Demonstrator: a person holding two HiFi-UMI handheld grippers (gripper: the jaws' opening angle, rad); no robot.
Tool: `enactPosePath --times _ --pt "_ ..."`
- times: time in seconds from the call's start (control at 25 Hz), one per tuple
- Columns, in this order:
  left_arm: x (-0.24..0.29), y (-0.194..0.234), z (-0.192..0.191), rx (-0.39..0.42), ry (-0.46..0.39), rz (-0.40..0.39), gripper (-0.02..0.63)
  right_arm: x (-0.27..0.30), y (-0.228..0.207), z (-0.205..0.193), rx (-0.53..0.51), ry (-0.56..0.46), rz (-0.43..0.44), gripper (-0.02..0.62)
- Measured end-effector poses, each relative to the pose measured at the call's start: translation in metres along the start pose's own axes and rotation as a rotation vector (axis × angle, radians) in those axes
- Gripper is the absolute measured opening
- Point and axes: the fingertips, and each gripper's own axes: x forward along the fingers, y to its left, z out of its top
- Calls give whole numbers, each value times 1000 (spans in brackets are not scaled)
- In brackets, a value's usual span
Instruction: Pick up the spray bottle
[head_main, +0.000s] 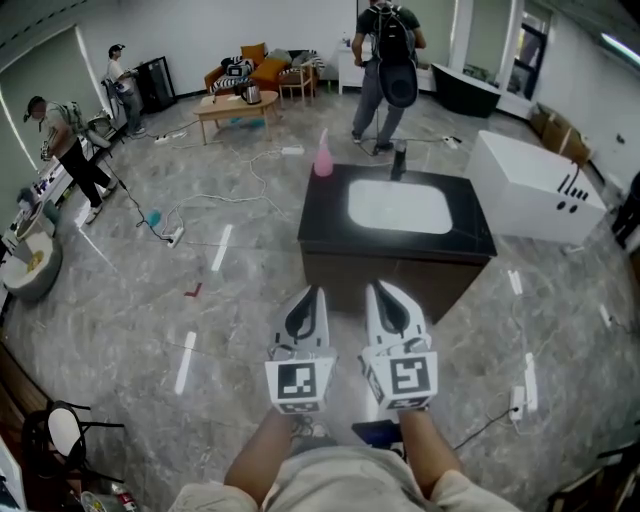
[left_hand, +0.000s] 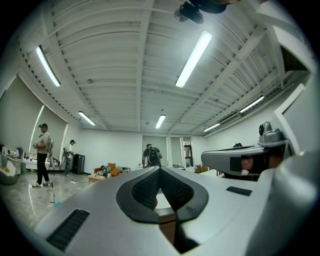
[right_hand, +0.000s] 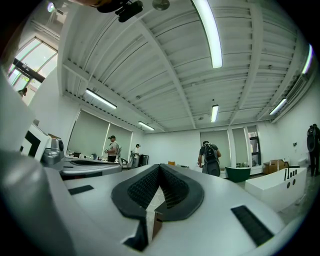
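Observation:
A pink spray bottle (head_main: 323, 153) stands upright on the far left corner of a dark counter (head_main: 325, 228) with a white sink basin (head_main: 398, 207) and a black tap (head_main: 399, 160). Both grippers are held side by side low in the head view, short of the counter's near edge and pointing level toward it. My left gripper (head_main: 312, 291) is shut with nothing in it, its pads meeting at the tip (left_hand: 160, 170). My right gripper (head_main: 381, 289) is likewise shut and empty (right_hand: 160, 168). The bottle does not show in either gripper view.
A white bathtub (head_main: 535, 185) stands right of the counter. A person with a backpack (head_main: 385, 60) walks behind it. A wooden coffee table (head_main: 235, 105) and an orange sofa (head_main: 262, 70) stand at the back; two people (head_main: 65, 140) work at the left. Cables and a power strip (head_main: 172, 237) lie on the floor.

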Motion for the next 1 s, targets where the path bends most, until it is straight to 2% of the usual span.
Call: enactPosePath --times 0.52,0.72,1.0 --pt "45 47 -11 -23 21 -62 2 63 5 -3 -1 5 -57 3" --pt "72 47 -20 -34 24 -71 2 84 -12 -16 4 39 -65 4" --pt "127 44 -27 -11 25 -49 2 125 -54 -23 10 12 -62 3"
